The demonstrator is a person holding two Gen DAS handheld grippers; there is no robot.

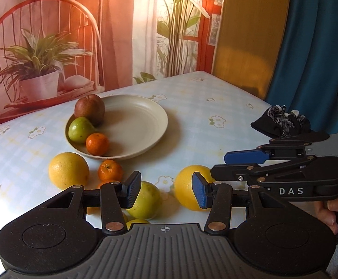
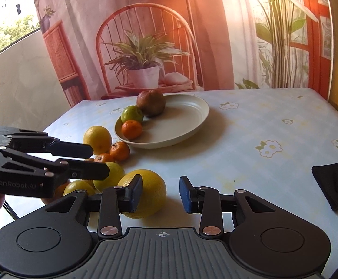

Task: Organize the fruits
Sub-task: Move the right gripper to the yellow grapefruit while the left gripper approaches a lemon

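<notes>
Right wrist view — yellow citrus (image 2: 149, 186) ahead-left of right tool (image 2: 160, 194), seemingly untouched.

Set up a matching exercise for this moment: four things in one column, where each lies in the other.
Things:
1. brown apple
2. green apple
3. black glove
4. large yellow citrus next to the loose tangerine

Places:
A. on the tablecloth, just in front of the plate
B. on the plate, between two other fruits
C. on the plate, at its far rim
D. at the table's right side, away from the fruit

Pairs: 1-C, 2-B, 3-D, 4-A
</notes>
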